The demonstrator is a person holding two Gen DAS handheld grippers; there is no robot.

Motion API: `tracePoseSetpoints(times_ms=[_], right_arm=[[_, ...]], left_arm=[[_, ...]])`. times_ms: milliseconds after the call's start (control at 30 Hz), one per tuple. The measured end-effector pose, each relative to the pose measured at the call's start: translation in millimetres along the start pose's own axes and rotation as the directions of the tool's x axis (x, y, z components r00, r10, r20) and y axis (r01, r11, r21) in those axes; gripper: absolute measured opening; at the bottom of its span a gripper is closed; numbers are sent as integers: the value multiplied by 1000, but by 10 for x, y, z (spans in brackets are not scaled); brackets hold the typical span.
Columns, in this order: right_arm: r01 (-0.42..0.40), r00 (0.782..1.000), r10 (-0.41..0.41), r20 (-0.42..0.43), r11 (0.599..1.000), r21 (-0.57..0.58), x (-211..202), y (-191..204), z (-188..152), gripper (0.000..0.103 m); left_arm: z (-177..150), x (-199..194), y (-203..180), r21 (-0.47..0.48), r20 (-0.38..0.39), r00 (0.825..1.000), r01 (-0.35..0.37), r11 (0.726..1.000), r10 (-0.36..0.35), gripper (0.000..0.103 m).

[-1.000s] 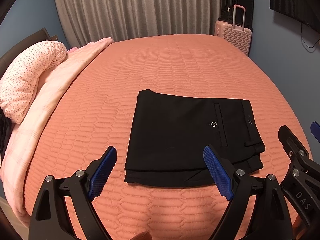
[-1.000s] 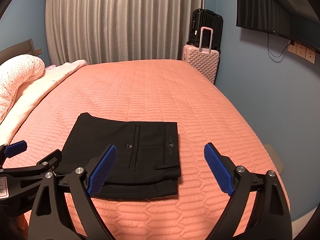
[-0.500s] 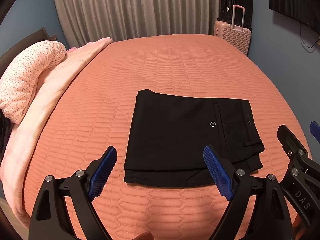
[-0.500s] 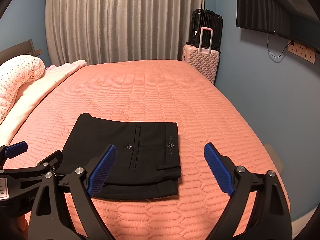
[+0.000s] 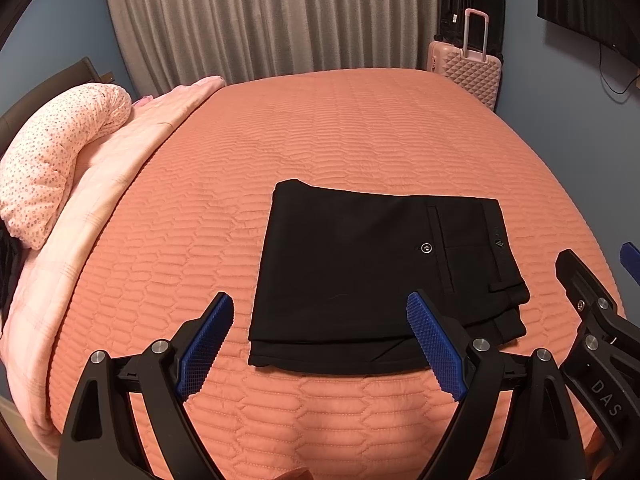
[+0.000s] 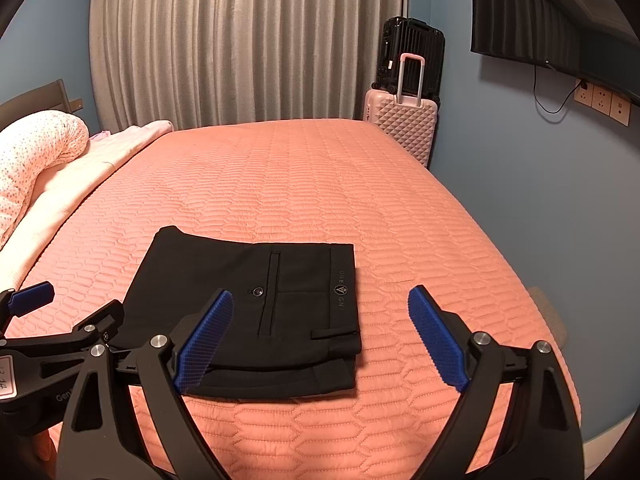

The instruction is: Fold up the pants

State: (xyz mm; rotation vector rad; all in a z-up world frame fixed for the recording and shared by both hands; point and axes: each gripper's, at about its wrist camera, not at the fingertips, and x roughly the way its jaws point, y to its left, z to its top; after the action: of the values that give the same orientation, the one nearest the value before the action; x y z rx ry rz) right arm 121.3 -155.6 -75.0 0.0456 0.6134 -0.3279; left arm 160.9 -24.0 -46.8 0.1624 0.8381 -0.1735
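Black pants (image 5: 360, 272) lie folded into a flat rectangle on the salmon quilted bed (image 5: 340, 132), waistband with button pocket to the right; they also show in the right wrist view (image 6: 260, 304). My left gripper (image 5: 320, 344) is open and empty, held above the near edge of the pants. My right gripper (image 6: 320, 340) is open and empty, over the pants' near right corner. In the left wrist view the right gripper's fingers (image 5: 592, 312) show at the right edge. In the right wrist view the left gripper's fingers (image 6: 60, 332) show at the left.
A pink dotted pillow (image 5: 52, 160) and pale pink blanket (image 5: 132, 148) lie along the bed's left side. A pink suitcase (image 6: 400, 124) with a black one behind it stands by the grey curtain (image 6: 240, 40). A TV (image 6: 540, 20) hangs on the blue right wall.
Both grippers have drifted very slightly; the pants lie unchanged and both grippers stay open.
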Motion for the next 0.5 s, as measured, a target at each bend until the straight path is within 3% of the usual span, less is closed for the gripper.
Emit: tracePoseSetpoints(times_ms=[367, 433, 500], right_arm=[[1, 1000, -1, 1, 1000, -4, 25, -22, 15, 88], [1, 1000, -1, 0, 1000, -4, 28, -22, 16, 88], [1, 1000, -1, 1, 1000, -3, 27, -22, 16, 88]], left_arm=[[0, -14, 44, -12, 13, 1000, -4, 1000, 5, 87], [-1, -39, 36, -6, 28, 999, -24, 1000, 24, 98], [-2, -56, 35, -7, 42, 999, -25, 1000, 26, 98]])
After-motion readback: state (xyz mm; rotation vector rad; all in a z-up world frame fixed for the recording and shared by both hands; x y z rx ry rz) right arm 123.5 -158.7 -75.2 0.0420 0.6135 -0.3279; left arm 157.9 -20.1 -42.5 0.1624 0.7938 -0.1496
